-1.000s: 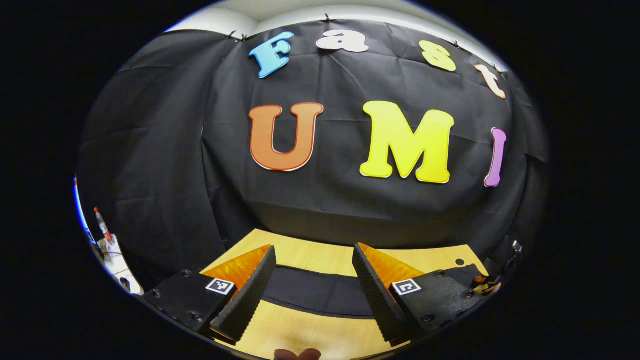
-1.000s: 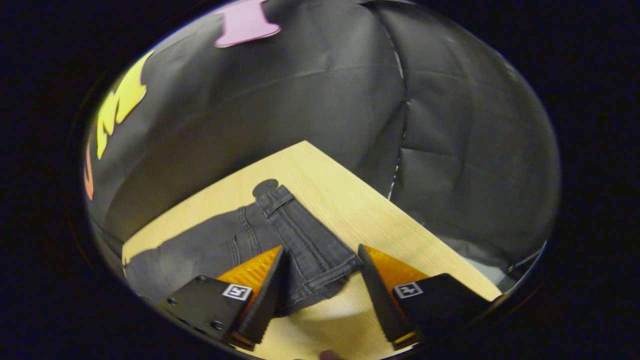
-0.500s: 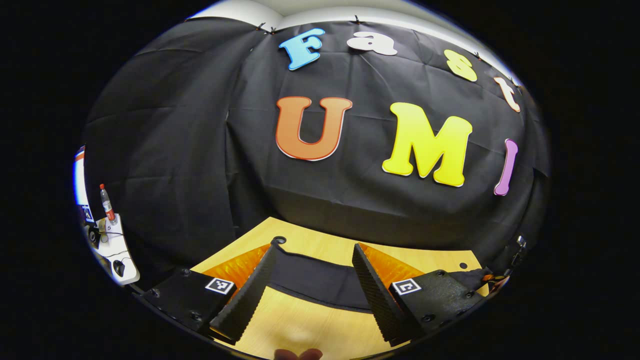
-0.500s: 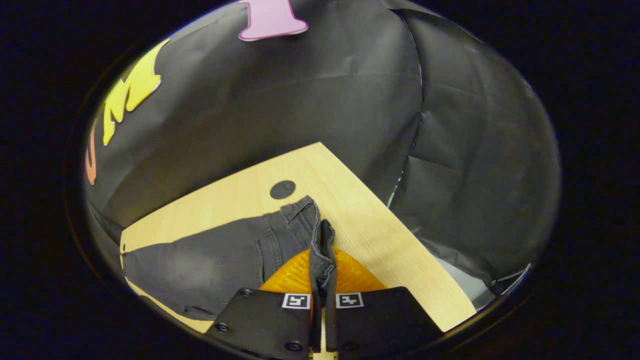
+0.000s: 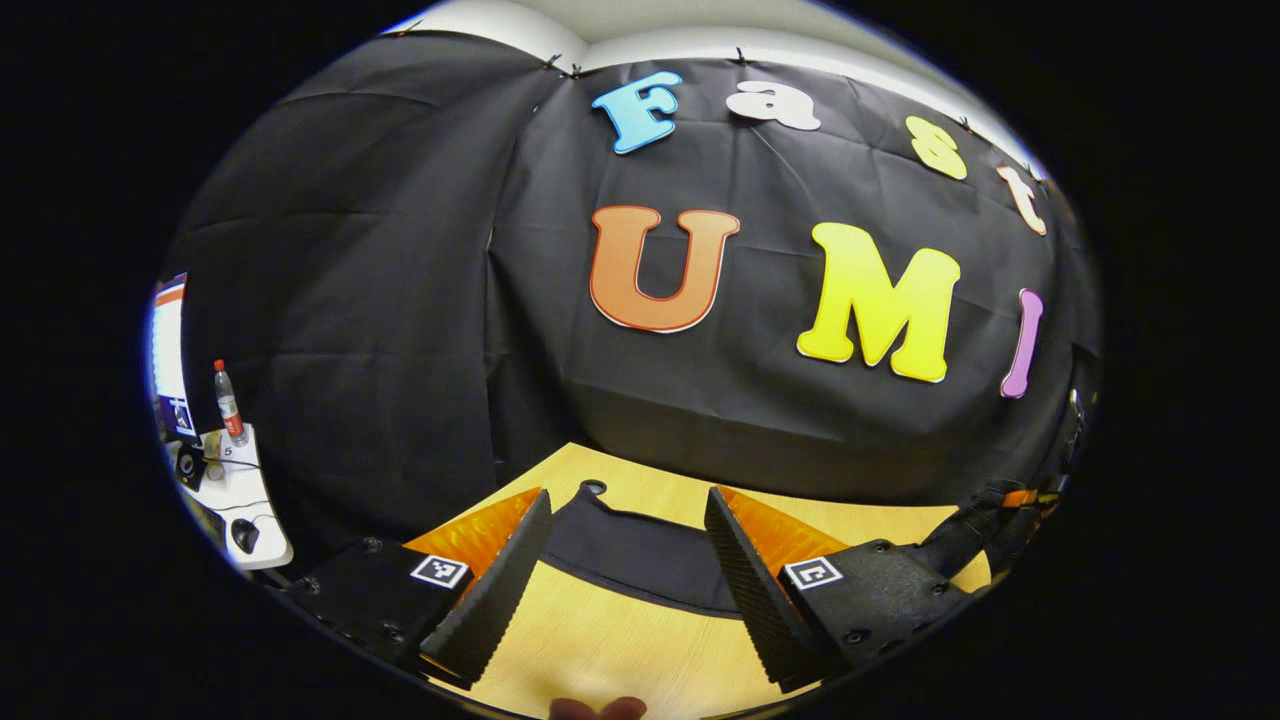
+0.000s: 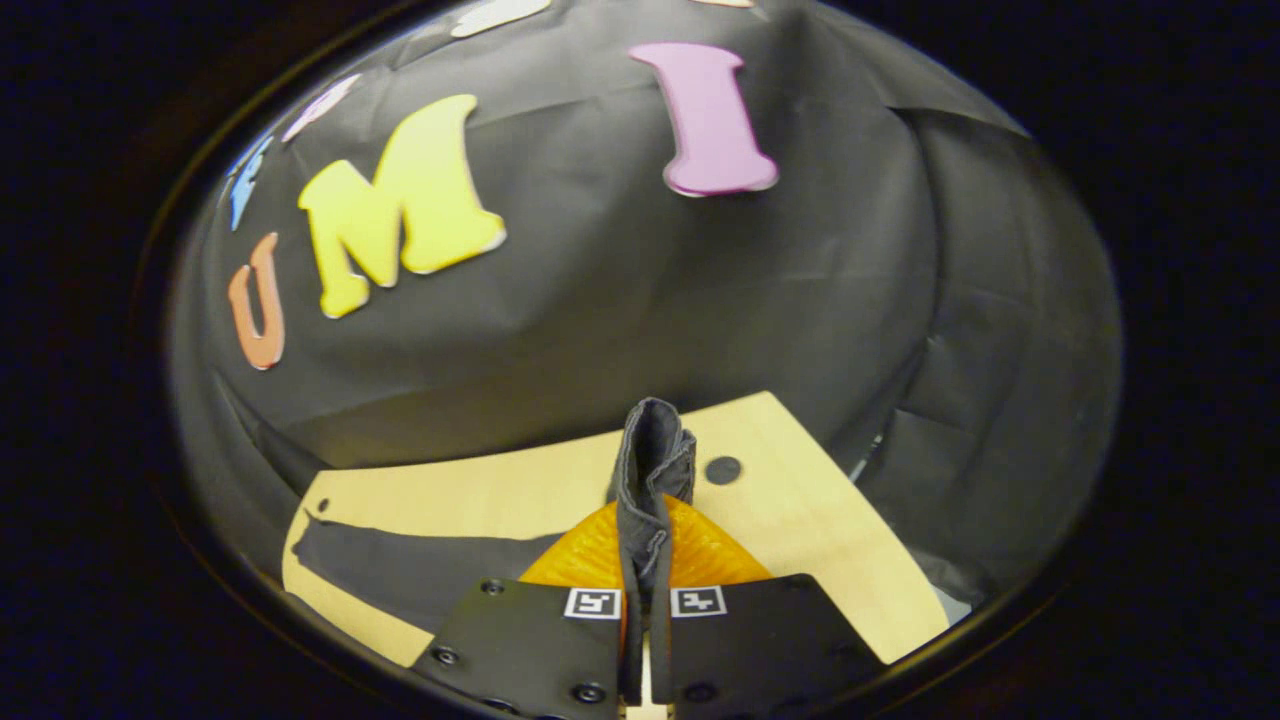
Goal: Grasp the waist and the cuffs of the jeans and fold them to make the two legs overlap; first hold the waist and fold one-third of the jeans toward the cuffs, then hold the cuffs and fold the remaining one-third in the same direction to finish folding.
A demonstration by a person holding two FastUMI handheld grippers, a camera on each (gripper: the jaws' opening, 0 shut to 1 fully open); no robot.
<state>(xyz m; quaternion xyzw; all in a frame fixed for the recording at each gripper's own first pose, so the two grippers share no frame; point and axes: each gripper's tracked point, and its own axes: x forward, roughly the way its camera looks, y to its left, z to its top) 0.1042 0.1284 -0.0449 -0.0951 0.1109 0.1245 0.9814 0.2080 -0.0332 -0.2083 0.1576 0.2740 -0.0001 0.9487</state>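
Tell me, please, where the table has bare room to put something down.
Bare table lies between the jeans and the back wall, and right of the right claw toward the corner. In the left gripper view, wood is free before the left claw. The middle is crowded by jeans.

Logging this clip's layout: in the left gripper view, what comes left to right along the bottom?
White side table with a red-capped bottle → pale wooden tabletop → dark jeans between the open left gripper.
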